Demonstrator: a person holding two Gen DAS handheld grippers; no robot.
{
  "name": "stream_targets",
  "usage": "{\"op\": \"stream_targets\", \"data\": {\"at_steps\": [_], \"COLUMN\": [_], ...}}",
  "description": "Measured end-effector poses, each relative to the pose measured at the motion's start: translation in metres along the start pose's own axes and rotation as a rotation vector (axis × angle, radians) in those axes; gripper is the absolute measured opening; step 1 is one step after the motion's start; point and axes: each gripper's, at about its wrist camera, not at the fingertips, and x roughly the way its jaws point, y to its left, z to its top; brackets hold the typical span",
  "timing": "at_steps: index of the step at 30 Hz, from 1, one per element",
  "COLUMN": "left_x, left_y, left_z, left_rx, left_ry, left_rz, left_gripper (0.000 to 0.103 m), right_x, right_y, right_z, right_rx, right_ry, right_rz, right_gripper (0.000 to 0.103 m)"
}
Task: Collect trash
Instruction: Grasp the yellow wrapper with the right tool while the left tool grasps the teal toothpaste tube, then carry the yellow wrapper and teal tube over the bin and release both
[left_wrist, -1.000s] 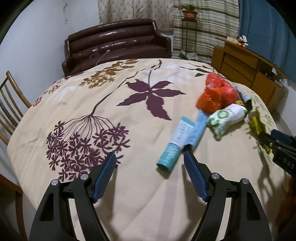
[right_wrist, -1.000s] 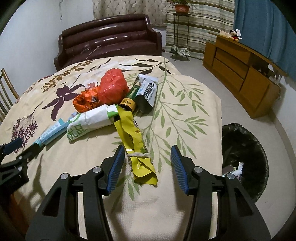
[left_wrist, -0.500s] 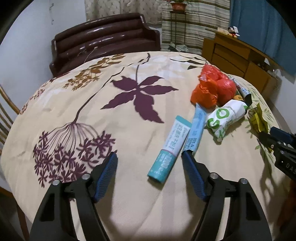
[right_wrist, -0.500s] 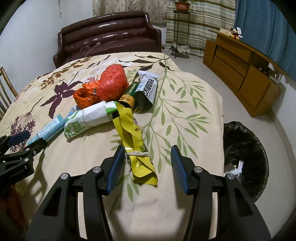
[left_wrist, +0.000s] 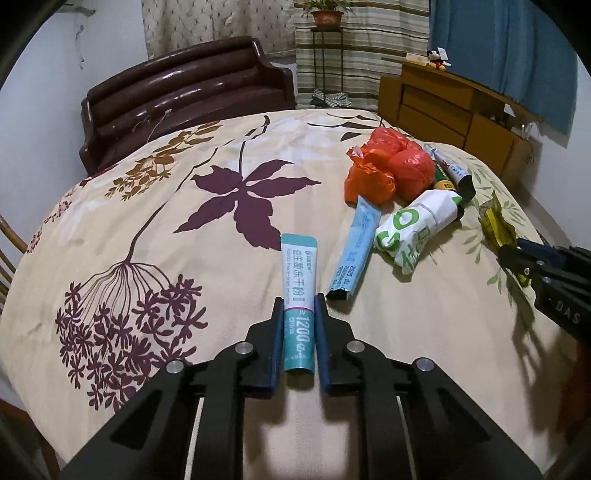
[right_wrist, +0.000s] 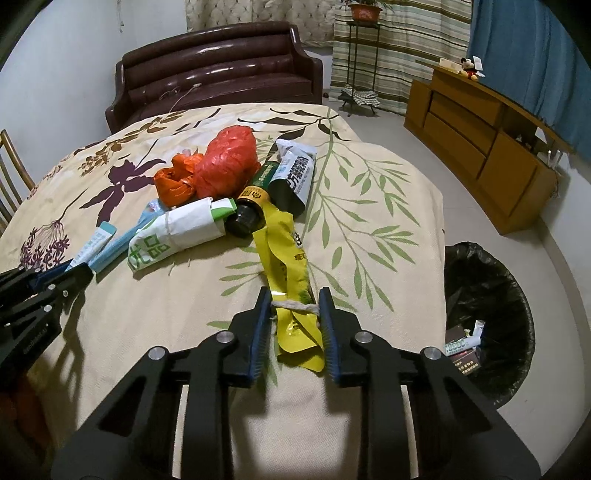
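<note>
On the table (left_wrist: 155, 236), draped in a cream floral cloth, the left claw (left_wrist: 298, 308) is pressed together on the near end of a teal sachet (left_wrist: 297, 280); both blue pads touch its edges, and the sachet runs straight ahead from the claw, lying flat on the cloth. Just right of that claw lies a light blue sachet (left_wrist: 355, 251), angled away, its far end tucked under an orange bag (left_wrist: 369, 181). Further right and ahead sit a white and green paper packet (left_wrist: 413, 229) and a red bag (left_wrist: 410, 168), touching the orange one.

Right of the whole heap, the right claw (right_wrist: 294, 308) pinches a yellow wrapper (right_wrist: 286, 254) at the spot where a bit of white string (right_wrist: 293, 305) is tied round it. The wrapper stretches ahead of this claw to a dark bottle (right_wrist: 247, 212) lying on its side, beside a grey pouch (right_wrist: 293, 177). Its near end lies crumpled between the claw's fingers.

To the far right of the right claw, down on the floor beside the table, stands a bin lined with a black bag (right_wrist: 487, 317), with a few packets inside.
</note>
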Motion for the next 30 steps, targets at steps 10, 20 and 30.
{"op": "stream_targets", "data": {"at_steps": [10, 20, 30], "left_x": [-0.012, -0.036, -0.053], "left_y": [0.008, -0.005, -0.041], "left_z": [-0.004, -0.003, 0.002], "left_rx": [-0.074, -0.107, -0.078], "left_ry": [-0.034, -0.103, -0.157], "left_rz": [-0.004, -0.009, -0.049], "left_gripper": [0.015, 0.015, 0.015], "right_x": [-0.009, -0.029, -0.049], "right_y": [-0.001, -0.011, -0.043], "right_z": [-0.006, -0.01, -0.019], "right_rx": [0.012, 0.032, 0.085], "right_ry": [-0.025, -0.072, -0.11], "right_rz": [-0.001, -0.02, -0.061], "right_gripper": [0.025, 0.025, 0.025]}}
